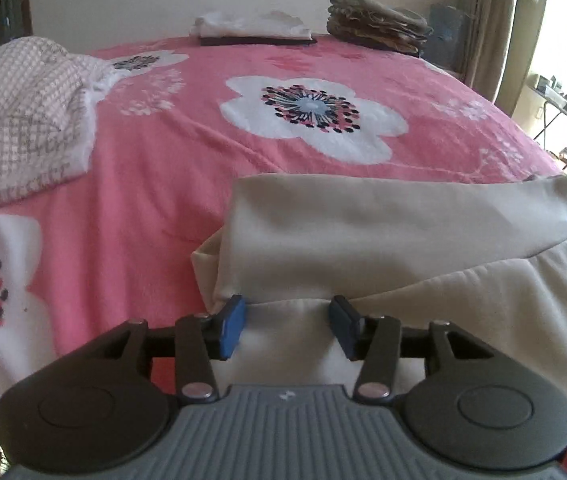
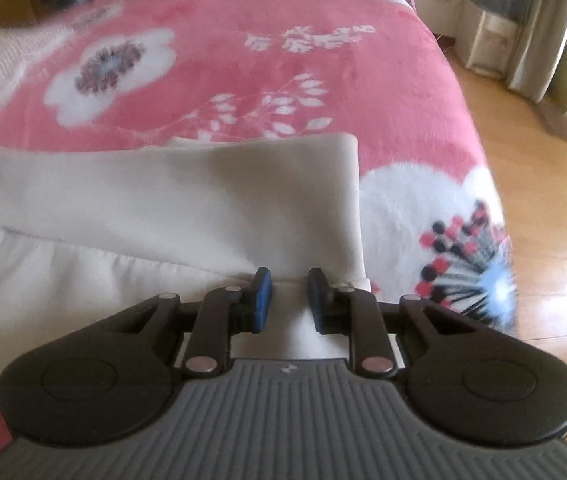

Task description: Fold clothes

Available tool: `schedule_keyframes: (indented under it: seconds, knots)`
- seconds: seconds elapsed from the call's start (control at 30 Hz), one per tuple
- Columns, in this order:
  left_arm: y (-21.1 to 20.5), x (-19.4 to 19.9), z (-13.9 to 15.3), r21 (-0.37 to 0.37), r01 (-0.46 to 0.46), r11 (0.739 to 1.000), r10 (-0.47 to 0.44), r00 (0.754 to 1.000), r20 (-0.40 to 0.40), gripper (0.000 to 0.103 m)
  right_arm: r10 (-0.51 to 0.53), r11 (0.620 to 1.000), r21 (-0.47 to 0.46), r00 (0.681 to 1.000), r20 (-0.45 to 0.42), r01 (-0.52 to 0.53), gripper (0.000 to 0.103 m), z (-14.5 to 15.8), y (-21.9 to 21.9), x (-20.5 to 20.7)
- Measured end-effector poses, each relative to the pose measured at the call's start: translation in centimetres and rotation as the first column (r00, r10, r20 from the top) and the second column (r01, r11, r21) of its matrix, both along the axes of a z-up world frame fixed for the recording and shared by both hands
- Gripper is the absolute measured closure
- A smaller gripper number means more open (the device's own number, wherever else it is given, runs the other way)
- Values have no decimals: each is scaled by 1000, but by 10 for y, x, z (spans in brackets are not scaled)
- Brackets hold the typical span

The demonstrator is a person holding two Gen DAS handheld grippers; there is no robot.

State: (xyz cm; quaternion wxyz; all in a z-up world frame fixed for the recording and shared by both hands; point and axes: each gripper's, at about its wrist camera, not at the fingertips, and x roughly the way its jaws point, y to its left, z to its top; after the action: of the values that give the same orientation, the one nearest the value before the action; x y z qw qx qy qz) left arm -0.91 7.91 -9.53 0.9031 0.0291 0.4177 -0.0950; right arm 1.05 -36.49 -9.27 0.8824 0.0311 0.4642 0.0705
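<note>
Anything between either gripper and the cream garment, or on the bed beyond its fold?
Nothing visible. The left gripper and right gripper sit right at the cream garment, jaws open over it. The pink blanket beyond the fold is bare.

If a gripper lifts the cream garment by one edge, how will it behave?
Probably floppy: the cream garment lies folded over itself in soft creases. Likely light, with its thin edge. It may drag on the fleecy pink blanket rather than slide.

Fuzzy pink fleece blanket point(image 1: 155, 168) under smooth matt cream cloth point(image 1: 363, 232) (floor point(image 2: 523, 184) glossy wood).
</note>
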Motion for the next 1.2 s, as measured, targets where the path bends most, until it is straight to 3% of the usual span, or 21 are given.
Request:
schedule_keyframes:
  seconds: [0.1,0.27,0.33,0.4,0.47,0.5,0.63,0.73,0.83,0.87,0.93,0.97,1.07,1.13,1.2]
  knots:
    - [0,-11,24,40,-9,999,7,999,34,59,-31,999,12,999,13,31,84,23,-6,-11]
    - [4,-41,44,12,28,1000,-29,999,40,58,11,1000,-7,999,45,-10,84,60,-9,-50]
    - [2,-42,23,69,10,998,-9,1000,-12,58,36,998,-60,999,-9,-36,84,42,-11,-55]
    - [10,-37,3,46,-26,999,29,997,-65,57,41,991,-124,996,-78,-51,84,14,-15,-56]
    - [15,-40,13,16,-53,998,54,997,-55,58,12,986,-161,992,-123,-32,84,-10,-22,-55]
    - [18,-41,18,1,-67,998,67,996,-51,62,-5,991,-132,994,-112,-10,84,-7,-27,-57]
    - [16,-63,50,11,-34,999,34,999,30,61,8,996,-85,1000,-3,-9,84,43,-27,-74]
    - [5,-78,51,38,34,999,-36,999,30,58,131,990,-61,991,27,-129,84,62,-12,-90]
    - [-5,-78,14,138,50,989,-44,998,-49,54,238,965,-104,970,-42,-241,84,38,7,-95]
    - [-1,-82,10,113,33,993,-28,999,-40,49,240,959,-130,967,-87,-250,84,17,9,-94]
    - [10,-84,16,62,-14,998,17,999,-50,50,239,953,-157,963,-127,-258,84,-10,9,-93]
    - [14,-85,24,47,-35,998,38,998,-54,58,226,958,-147,965,-134,-245,84,-5,9,-90]
    - [8,-98,51,73,14,997,-14,1000,11,58,191,969,-140,975,-112,-206,84,30,11,-89]
    - [0,-105,64,90,62,994,-66,997,47,58,248,963,-94,966,-70,-254,84,49,25,-90]
    - [-20,-107,58,87,128,988,-131,991,31,57,337,939,-53,941,-36,-339,84,57,50,-92]
